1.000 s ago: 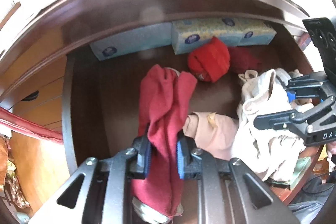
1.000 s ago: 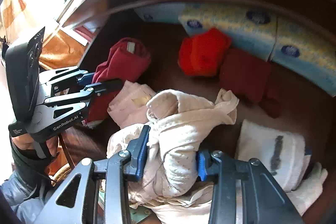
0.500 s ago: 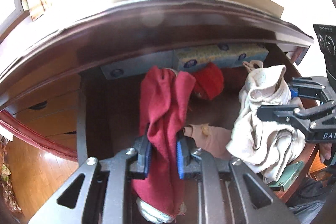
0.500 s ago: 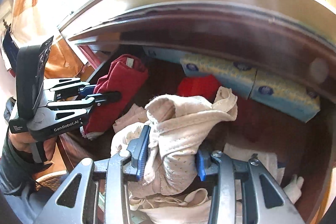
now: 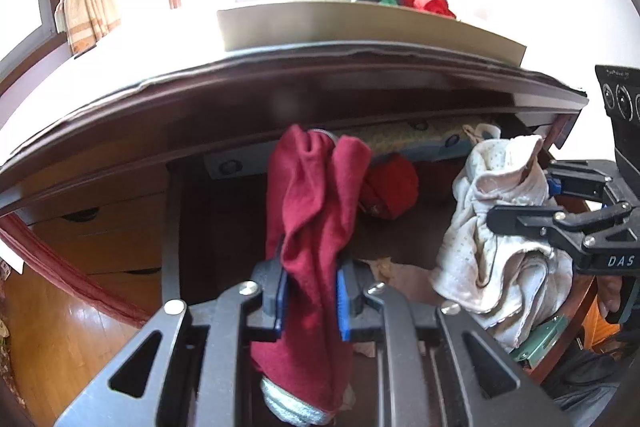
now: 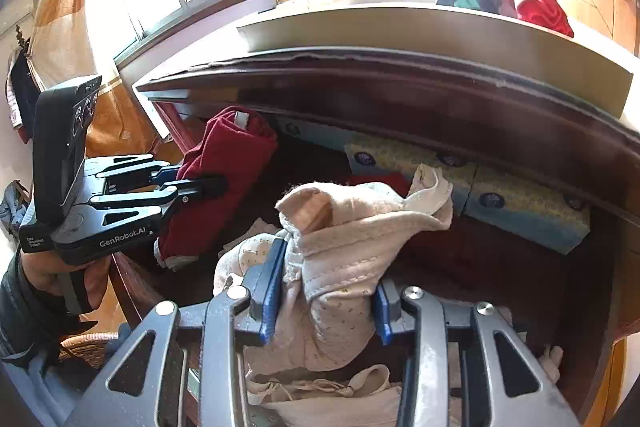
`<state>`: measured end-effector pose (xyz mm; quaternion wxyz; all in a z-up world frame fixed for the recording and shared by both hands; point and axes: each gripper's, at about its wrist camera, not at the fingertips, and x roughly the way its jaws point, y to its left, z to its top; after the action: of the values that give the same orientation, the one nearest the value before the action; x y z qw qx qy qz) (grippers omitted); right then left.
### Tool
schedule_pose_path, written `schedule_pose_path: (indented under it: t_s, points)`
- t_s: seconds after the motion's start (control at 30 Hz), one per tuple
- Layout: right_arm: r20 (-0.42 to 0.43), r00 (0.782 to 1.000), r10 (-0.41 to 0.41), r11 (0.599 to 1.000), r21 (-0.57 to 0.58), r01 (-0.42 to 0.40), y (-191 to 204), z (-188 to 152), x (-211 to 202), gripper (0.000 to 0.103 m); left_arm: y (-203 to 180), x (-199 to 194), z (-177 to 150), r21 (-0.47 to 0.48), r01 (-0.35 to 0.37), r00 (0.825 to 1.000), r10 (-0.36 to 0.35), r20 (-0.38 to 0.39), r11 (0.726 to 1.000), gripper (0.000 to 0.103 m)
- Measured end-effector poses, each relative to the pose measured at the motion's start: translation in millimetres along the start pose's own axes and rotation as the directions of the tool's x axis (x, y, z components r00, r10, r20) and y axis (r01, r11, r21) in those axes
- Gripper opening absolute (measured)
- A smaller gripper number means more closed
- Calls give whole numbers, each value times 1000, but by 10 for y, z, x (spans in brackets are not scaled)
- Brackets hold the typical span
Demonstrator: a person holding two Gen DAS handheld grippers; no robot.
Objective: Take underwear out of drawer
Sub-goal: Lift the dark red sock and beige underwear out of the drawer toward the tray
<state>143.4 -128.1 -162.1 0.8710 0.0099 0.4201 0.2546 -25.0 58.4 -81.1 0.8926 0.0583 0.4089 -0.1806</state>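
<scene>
While clamped: two garments (image 5: 316, 219), two tools (image 5: 310, 301).

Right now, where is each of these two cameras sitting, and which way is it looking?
Left wrist: rides the left gripper, looking along its fingers into the open drawer; it is shut on the dark red underwear, with the right gripper at the right edge.
Right wrist: rides the right gripper, shut on the cream underwear; the left gripper and the holding hand show at left.
Shared: both garments, the tissue boxes, both grippers.
</scene>
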Motion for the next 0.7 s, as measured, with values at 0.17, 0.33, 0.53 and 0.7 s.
schedule_pose_path:
  t_s: [0.17,0.33,0.53,0.7]
  points:
    - [40,999,-12,1000,-16,13,11,-47,-109,40,63,-148,-32,4,6,999,-6,42,1000,16]
    - [82,996,-27,999,-35,30,33,-99,-218,40,75,-238,-58,20,-4,997,2,76,1000,16]
    - [121,992,-37,998,-50,43,42,-162,-338,40,49,-336,-125,34,-31,991,27,135,999,16]
    - [153,987,-46,997,-59,56,81,-243,-444,40,42,-388,-165,34,-63,982,56,179,997,16]
